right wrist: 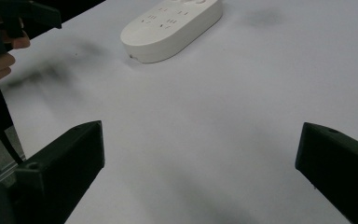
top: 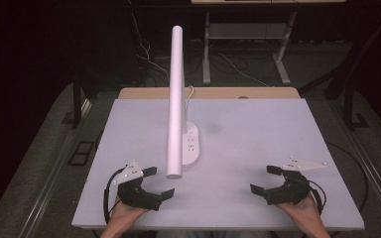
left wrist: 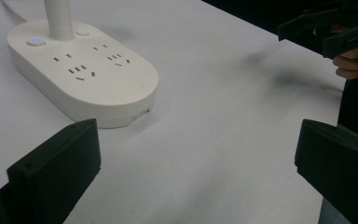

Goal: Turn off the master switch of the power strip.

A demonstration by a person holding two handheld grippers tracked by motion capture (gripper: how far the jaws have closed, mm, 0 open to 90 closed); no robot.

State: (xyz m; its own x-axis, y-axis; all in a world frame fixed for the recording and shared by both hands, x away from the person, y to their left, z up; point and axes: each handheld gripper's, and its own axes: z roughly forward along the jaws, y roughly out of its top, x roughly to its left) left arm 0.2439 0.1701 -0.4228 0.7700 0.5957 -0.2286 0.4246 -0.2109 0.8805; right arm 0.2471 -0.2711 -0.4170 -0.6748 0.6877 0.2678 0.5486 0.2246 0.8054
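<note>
Left gripper [top: 158,182] and right gripper [top: 264,179]: jaws spread wide, empty, resting at the near table [top: 258,134] edge, apparently a ready posture. Lamp [top: 190,144] stands centre-left, nearer the left gripper, untouched.

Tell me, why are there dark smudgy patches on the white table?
Probably soft shadows: in the left gripper view, blurry patches on the table beneath the right gripper; in the right gripper view, similar ones near the left gripper; in the high view, one beside the lamp base.
</note>
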